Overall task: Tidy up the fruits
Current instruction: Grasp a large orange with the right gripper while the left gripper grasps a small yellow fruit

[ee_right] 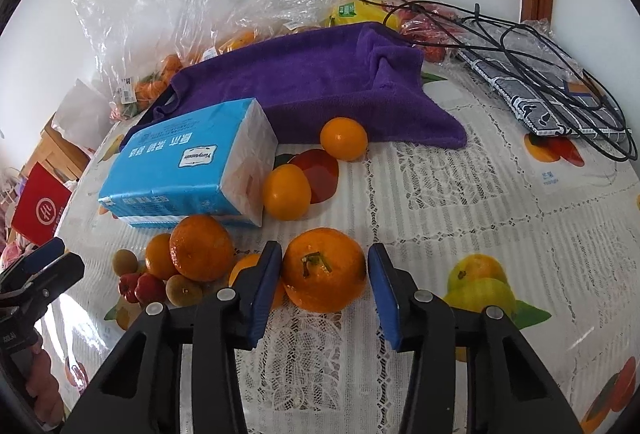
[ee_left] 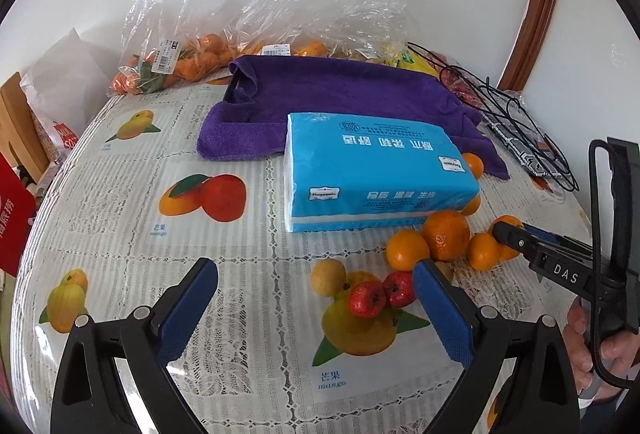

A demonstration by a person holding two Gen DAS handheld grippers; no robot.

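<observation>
Tablecloth (ee_right: 440, 194), white lace-print plastic with printed mangoes, under everything. Purple terry towel (ee_right: 320, 90) crumpled at the back. Blue plastic-wrapped tissue pack (ee_right: 180, 170) in front, against the towel's front edge.

Likely target: large orange mandarin with green stem stub (ee_right: 324, 270), stem up, on the cloth just in front of the tissue pack's near end, touching a half-hidden orange fruit (ee_right: 244, 268) on one side. Right gripper (ee_right: 325, 250) straddling it at the widest girth, jaws partly narrowed. One pad at the skin, the other a sliver off, so not clamped yet, nothing lifted. Left gripper (ee_left: 316, 266) spread wide, empty, low over the cloth by the small fruit.

Handling, as a guess: light, roundish, loose puffy peel over soft flesh. Gives under pressure, bruises or splits if squeezed hard. Dimpled matte skin, fair friction on the blue ribbed pads, but apt to roll out if pinched off-centre. Best taken across the equator, pads on opposite flanks, stem clear of both, gentle squeeze only. Some risk of nudging the half-hidden orange fruit.

Smaller stuff: bumpy orange mandarin (ee_right: 202, 248) by the pack, smooth orange citrus (ee_right: 286, 192) at the pack's end, second smooth citrus (ee_right: 344, 138) at the towel's edge. Tan round longan-like fruit (ee_left: 328, 276), then two small red berry-like fruits (ee_left: 368, 298) just beside one left finger. Probably firm, tiny, fiddlier to pinch.
</observation>
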